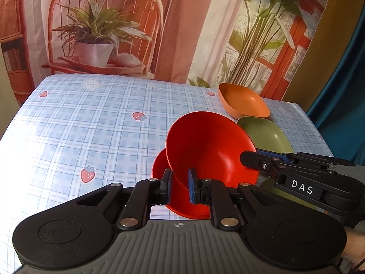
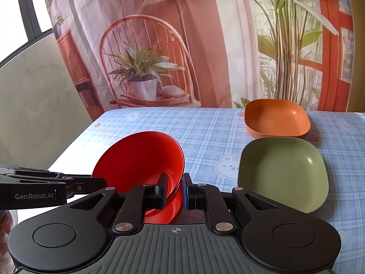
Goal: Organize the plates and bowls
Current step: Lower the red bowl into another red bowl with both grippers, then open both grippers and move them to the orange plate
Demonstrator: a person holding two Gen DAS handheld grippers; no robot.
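Here, two round red plastic bowls sit low in the centre of both views. The upper red bowl [image 1: 209,146] tilts steeply with its mouth facing the cameras, and the lower red bowl [image 1: 180,201] shows beneath and behind it, so the pair looks partly nested but not yet seated flat. The left gripper [image 1: 179,186] has its jaws drawn close together on red rim in the bottom middle of the left wrist view; which of the two rims it pinches cannot be told for sure. The right gripper [image 2: 174,190] is likewise closed tight on the red rim at the bottom centre of its own view, and its black fingers also reach in from the right edge of the left wrist view.

At the right of the right wrist view, a square olive-green plastic dish [image 2: 282,173] lies flat on the blue checked tablecloth [image 2: 200,132]. Just beyond it, toward the upper right, stands a deeper square orange plastic bowl [image 2: 277,117], close to the green one but separate from it.

By my judgement the sorting is at an early-to-middle point: the red pair is being brought together, while the green and orange pieces remain unstacked.
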